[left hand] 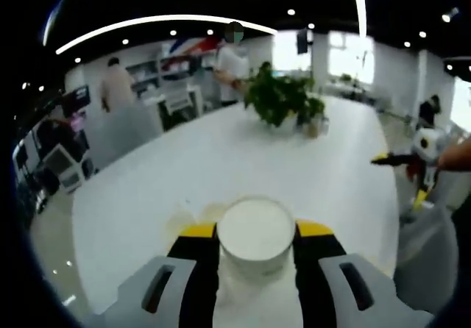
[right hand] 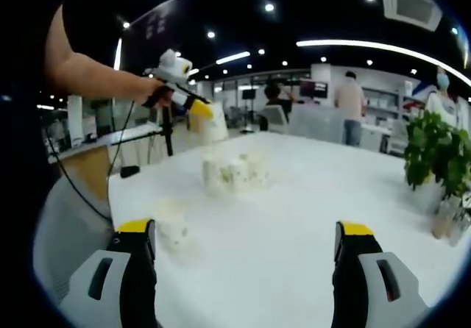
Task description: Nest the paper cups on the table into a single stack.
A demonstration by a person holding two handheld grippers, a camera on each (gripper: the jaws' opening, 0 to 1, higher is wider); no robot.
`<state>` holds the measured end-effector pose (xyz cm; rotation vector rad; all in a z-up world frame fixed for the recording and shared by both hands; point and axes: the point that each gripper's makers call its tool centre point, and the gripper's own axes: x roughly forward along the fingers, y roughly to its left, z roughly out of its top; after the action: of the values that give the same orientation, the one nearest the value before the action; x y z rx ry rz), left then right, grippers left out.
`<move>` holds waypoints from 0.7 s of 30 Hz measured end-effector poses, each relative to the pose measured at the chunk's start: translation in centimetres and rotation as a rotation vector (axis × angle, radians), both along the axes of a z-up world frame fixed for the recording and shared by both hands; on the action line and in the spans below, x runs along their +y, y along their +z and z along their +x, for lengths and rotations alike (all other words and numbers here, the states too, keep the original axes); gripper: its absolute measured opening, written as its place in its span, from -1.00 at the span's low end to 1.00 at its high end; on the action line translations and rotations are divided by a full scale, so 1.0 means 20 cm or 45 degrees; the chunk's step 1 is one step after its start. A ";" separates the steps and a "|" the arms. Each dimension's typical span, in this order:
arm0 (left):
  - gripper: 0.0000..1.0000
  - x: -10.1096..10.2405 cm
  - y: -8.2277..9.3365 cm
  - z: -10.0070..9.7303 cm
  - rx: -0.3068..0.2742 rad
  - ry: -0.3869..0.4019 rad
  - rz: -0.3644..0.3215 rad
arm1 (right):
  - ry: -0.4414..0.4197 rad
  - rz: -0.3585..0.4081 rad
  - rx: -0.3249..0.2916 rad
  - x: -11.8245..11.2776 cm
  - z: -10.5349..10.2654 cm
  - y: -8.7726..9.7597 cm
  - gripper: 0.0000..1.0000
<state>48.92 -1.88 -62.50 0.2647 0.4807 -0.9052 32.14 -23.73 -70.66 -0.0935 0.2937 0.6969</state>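
Note:
My left gripper (left hand: 256, 231) is shut on a white paper cup (left hand: 256, 241), held upright with its open mouth up, above the white table (left hand: 184, 166). In the right gripper view the same left gripper (right hand: 197, 109) hangs in a person's hand over the table's far left edge, with the cup (right hand: 215, 128) in its yellow tips. My right gripper (right hand: 246, 234) stands wide open with nothing between its jaws. Ahead of it a blurred cluster of paper cups (right hand: 235, 170) sits on the table (right hand: 316, 195). One more cup (right hand: 174, 229) stands close to the left jaw.
A potted plant (left hand: 283, 98) stands far along the table, also at the right in the right gripper view as the plant (right hand: 438, 151). The right gripper (left hand: 416, 159) shows past the table's right edge. People stand in the background. A tripod (right hand: 166, 133) stands beyond the table.

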 end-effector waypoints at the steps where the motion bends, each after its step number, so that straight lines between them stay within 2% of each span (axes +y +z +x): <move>1: -0.24 0.00 0.01 0.00 -0.007 -0.008 0.003 | 0.000 0.001 -0.001 0.00 0.00 0.00 1.00; 11: -0.24 -0.05 0.10 -0.07 -0.058 -0.086 0.016 | 0.016 0.005 -0.019 0.03 0.00 0.04 0.98; 21: -0.24 -0.11 0.21 -0.18 -0.110 -0.163 -0.022 | 0.034 0.014 -0.038 0.08 0.01 0.08 0.97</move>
<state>45.32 -4.18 -58.29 0.3204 0.3792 -1.0182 32.35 -22.22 -69.03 -0.0975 0.2606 0.7226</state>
